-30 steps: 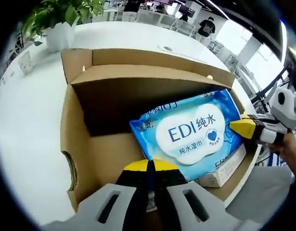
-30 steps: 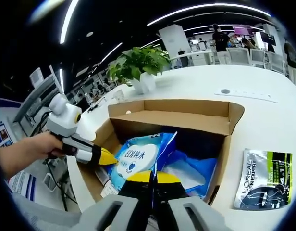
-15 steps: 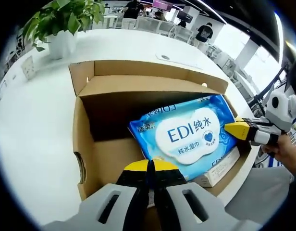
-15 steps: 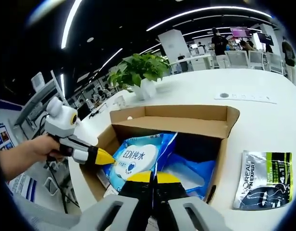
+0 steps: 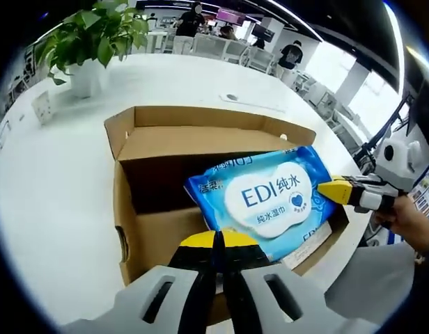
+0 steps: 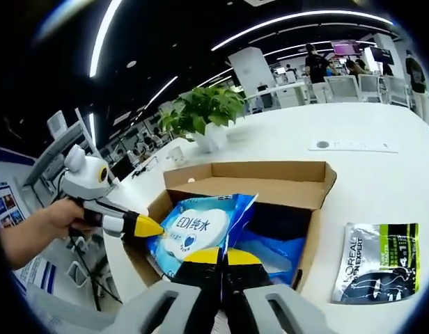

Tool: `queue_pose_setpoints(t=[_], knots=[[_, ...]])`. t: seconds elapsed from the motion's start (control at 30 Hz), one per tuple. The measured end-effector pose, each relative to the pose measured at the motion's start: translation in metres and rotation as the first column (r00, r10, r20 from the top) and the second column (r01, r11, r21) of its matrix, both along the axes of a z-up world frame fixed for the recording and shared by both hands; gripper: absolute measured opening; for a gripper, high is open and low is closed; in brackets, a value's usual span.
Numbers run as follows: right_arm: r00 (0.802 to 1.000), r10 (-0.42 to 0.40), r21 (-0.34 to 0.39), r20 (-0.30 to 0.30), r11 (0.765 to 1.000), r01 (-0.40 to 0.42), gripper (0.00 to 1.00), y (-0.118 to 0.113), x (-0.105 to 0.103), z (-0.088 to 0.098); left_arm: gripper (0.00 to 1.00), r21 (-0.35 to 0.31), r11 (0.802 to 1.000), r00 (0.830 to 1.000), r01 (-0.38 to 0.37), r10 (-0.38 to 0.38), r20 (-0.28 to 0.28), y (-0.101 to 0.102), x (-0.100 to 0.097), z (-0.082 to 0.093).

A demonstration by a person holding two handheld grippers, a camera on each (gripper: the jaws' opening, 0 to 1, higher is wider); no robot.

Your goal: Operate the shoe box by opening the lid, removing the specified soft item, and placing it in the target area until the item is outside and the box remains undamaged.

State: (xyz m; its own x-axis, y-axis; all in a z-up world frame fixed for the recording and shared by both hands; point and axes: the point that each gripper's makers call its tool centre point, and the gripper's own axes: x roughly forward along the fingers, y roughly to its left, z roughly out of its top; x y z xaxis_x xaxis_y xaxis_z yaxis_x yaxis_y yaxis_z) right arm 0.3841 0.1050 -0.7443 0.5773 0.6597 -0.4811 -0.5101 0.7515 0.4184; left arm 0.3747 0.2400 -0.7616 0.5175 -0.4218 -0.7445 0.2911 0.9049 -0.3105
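An open cardboard shoe box stands on a white table, its lid flap folded back. A blue wet-wipes pack is raised at a slant above the box's opening. My left gripper is shut on the pack's near edge; from the right gripper view its yellow tip pinches the pack's left corner. My right gripper is shut on the pack's other edge, and its yellow tip meets the pack's right side, held by a hand.
Under the pack lie a white carton and a blue bag. A black-and-green sachet lies on the table right of the box. A potted plant stands behind. The table's edge runs close to the box.
Both grippers have risen with the wipes pack, which now sits higher over the box opening. The box looks smaller and farther away in both views.
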Motion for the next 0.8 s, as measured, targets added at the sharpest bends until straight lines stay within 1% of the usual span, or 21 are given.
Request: queue_pose_setpoints(t=[0.13, 0.37, 0.63, 0.8], knots=[[1.0, -0.003, 0.017, -0.007, 1.0, 0.003, 0.0, -0.003, -0.002, 0.006, 0.0, -0.018, 1.0, 1.0, -0.001, 0.001, 0.008, -0.003, -0.001, 0.008], [1.0, -0.001, 0.032, 0.005, 0.999, 0.001, 0.0, -0.011, -0.005, 0.016, 0.0, -0.033, 0.999, 0.999, 0.01, -0.009, 0.035, -0.01, -0.002, 0.022], [1.0, -0.009, 0.03, 0.01, 1.0, 0.009, 0.0, -0.026, -0.007, 0.024, 0.0, -0.054, 0.998, 0.998, 0.032, -0.028, 0.063, -0.025, -0.002, 0.039], [1.0, -0.019, 0.026, 0.014, 0.999, 0.018, 0.0, -0.036, -0.006, 0.029, 0.0, -0.064, 0.997, 0.996, 0.044, -0.039, 0.076, -0.035, 0.001, 0.045]])
